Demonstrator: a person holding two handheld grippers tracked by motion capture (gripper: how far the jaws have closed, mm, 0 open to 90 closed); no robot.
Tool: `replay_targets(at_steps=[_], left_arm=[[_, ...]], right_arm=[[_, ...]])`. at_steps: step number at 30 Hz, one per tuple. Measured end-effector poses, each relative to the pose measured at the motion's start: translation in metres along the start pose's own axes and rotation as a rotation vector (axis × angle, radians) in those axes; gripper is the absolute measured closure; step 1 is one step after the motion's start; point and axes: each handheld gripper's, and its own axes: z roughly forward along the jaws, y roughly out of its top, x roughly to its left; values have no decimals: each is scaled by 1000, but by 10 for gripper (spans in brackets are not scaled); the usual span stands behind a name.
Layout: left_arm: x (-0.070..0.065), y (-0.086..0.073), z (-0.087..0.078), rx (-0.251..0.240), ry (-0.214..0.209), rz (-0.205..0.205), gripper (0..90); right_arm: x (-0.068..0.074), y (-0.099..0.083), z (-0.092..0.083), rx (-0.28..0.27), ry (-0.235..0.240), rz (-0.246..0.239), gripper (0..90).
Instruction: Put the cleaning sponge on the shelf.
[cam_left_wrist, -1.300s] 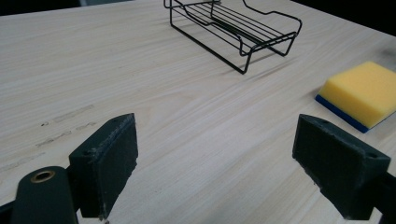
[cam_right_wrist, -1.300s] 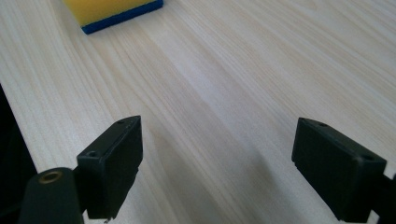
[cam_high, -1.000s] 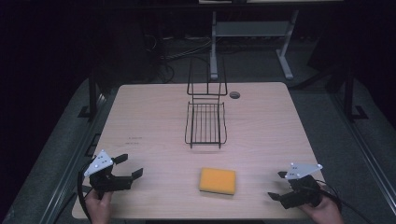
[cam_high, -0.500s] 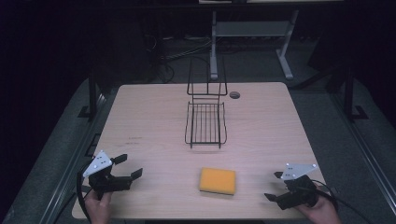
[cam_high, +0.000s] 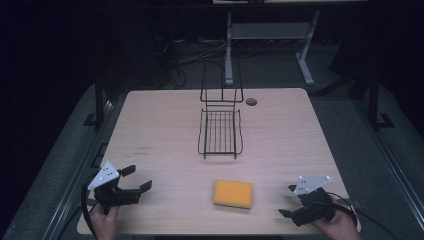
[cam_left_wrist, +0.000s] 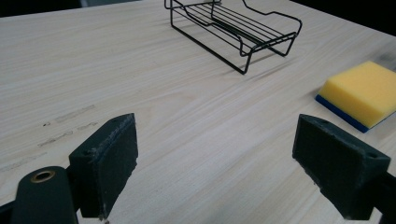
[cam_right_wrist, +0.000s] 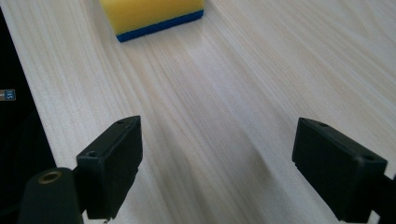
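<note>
A yellow sponge (cam_high: 233, 193) with a blue underside lies flat near the table's front edge, between the two grippers. The left gripper view has the sponge (cam_left_wrist: 363, 93) at its right edge; the right gripper view has the sponge (cam_right_wrist: 152, 14) at its top. A black wire rack (cam_high: 220, 124) stands in the table's middle, its tall back toward the far side; the rack (cam_left_wrist: 233, 29) lies ahead of the left gripper. My left gripper (cam_high: 137, 179) rests at the front left corner, open and empty. My right gripper (cam_high: 287, 200) sits at the front right, open and empty, aimed toward the sponge.
The light wooden table (cam_high: 290, 135) has a dark round grommet (cam_high: 251, 102) near its far edge. A metal desk frame (cam_high: 270, 35) stands behind the table in the dark. Cables trail from both grippers over the front edge.
The right gripper has shifted slightly left and toward the front edge. The left gripper has barely moved. Sponge and rack stay put.
</note>
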Motion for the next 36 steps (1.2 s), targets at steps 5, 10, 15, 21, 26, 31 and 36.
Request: replay_targets(at_steps=[5, 10, 15, 21, 26, 31, 36], left_arm=[[0, 0, 0, 1, 1, 1, 134], [0, 0, 0, -1, 2, 1, 134], [0, 0, -1, -3, 2, 6, 135], [0, 0, -1, -5, 2, 0, 134], [0, 0, -1, -5, 3, 1, 134], [0, 0, -2, -7, 4, 1, 134], [0, 0, -1, -7, 3, 2, 134]], right_arm=[[1, 1, 1, 3, 0, -9, 157], [2, 1, 2, 4, 1, -12, 157], [4, 4, 2, 5, 6, -19, 155], [5, 6, 5, 10, 14, -28, 155], [6, 7, 6, 15, 17, -33, 155], [6, 8, 6, 10, 18, -32, 155], [7, 8, 7, 9, 9, -30, 155]])
